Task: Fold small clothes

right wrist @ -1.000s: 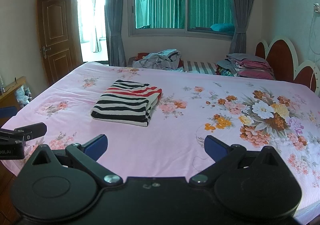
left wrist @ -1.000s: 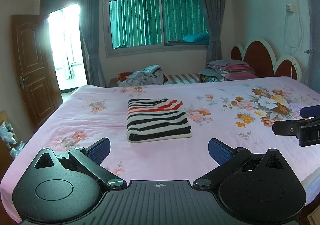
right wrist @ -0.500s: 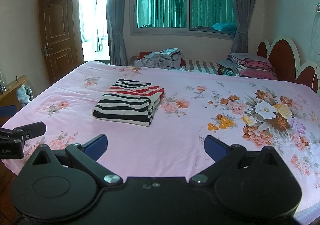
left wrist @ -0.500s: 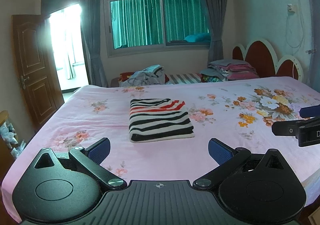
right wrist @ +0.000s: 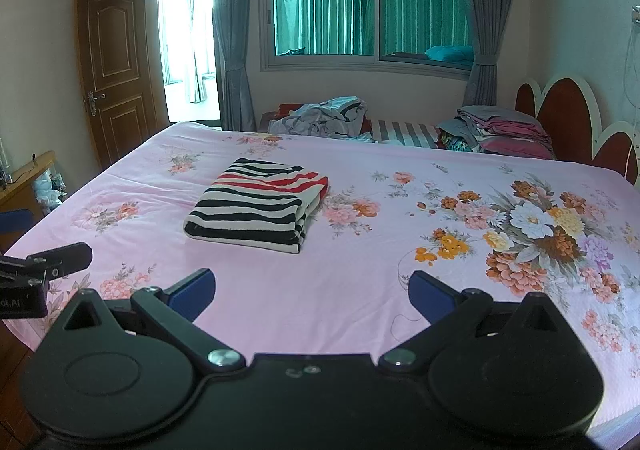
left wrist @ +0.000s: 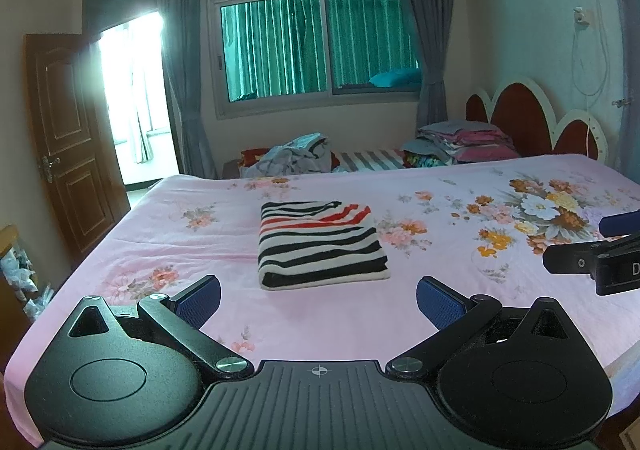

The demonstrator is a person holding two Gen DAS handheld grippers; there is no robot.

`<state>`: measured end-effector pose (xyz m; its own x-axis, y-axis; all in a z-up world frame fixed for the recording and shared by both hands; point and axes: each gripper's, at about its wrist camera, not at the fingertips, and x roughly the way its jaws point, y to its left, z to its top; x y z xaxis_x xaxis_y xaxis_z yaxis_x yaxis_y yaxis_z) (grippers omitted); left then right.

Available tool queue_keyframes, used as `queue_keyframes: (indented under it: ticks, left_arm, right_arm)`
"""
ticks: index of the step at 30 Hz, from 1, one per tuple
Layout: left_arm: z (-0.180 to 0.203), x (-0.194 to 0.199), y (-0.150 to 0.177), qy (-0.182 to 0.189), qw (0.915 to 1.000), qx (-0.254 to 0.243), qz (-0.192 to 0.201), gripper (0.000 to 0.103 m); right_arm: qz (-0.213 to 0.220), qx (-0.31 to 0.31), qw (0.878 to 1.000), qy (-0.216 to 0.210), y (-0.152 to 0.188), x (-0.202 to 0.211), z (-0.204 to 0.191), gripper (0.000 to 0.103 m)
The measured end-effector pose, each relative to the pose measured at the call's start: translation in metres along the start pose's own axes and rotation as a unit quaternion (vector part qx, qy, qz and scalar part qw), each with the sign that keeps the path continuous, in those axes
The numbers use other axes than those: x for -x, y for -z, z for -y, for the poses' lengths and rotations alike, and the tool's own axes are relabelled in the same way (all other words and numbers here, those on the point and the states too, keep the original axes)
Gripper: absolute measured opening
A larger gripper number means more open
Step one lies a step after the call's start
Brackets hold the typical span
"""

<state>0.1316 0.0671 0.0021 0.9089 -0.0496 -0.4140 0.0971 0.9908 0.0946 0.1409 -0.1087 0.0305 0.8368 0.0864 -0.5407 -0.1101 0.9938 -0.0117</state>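
A striped garment (left wrist: 320, 244) in black, white and red lies folded into a neat rectangle on the pink floral bed sheet (left wrist: 440, 290). It also shows in the right wrist view (right wrist: 258, 204), left of centre. My left gripper (left wrist: 318, 300) is open and empty, held above the bed's near edge, short of the garment. My right gripper (right wrist: 312, 292) is open and empty, over the near edge and to the right of the garment. Each gripper shows at the side of the other's view.
A heap of loose clothes (left wrist: 296, 154) and a stack of folded bedding (left wrist: 464, 140) lie beyond the bed's far side, below the window. The red headboard (left wrist: 532, 122) is at the right. A wooden door (left wrist: 68, 142) stands open at the left.
Both grippers have drawn back slightly from the folded garment and stay open. The garment has not moved.
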Motion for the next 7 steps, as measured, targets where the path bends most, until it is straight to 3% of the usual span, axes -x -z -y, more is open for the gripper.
queue_keyframes:
  ticks: [7]
  left_arm:
    - [0.0036,0.0010,-0.0026,0.008,0.9999,-0.006,0.010,0.103]
  right_arm:
    - [0.000,0.000,1.000,0.001,0.0001,0.0002,0.0009,0.103]
